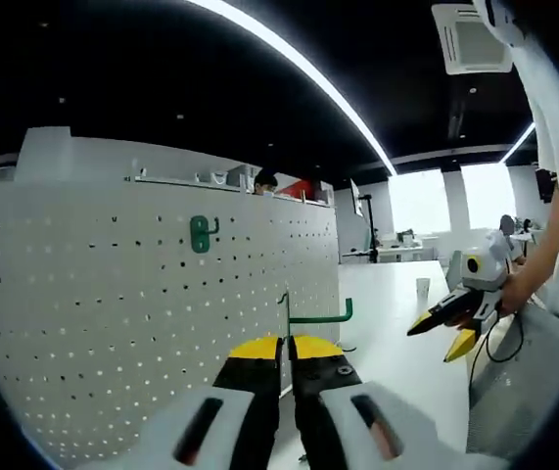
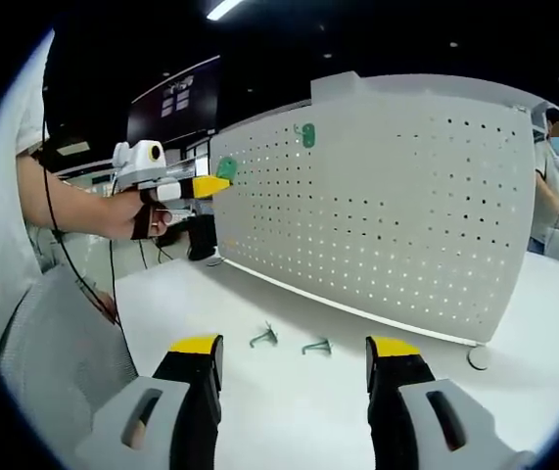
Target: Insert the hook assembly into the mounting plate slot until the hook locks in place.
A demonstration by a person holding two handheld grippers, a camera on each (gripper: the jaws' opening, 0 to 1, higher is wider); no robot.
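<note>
we clamp green hook (image 1: pixel 308 318) in left hand-held gripper (image 1: pixel 286 351), aimed at pegboard (image 1: pixel 142 323) | right hand-held gripper (image 2: pixel 294 357) released, spare hooks (image 2: pixel 289 341) on surface (image 2: pixel 289 411)

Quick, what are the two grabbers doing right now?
Left gripper: jaws shut on a green hook.
Right gripper: jaws open, holding nothing; two more hooks lie on the table.

Both round fisheye views bend straight lines near their edges. In the left gripper view, a long ceiling light strip (image 1: pixel 299 73) curves brightly across a dark ceiling, and far windows (image 1: pixel 450 201) on the right glare white. The white pegboard (image 2: pixel 396 196) and white table (image 2: pixel 289 392) are evenly lit, with soft, faint shadows. Focus is fairly sharp centrally, softer toward the rims.
</note>
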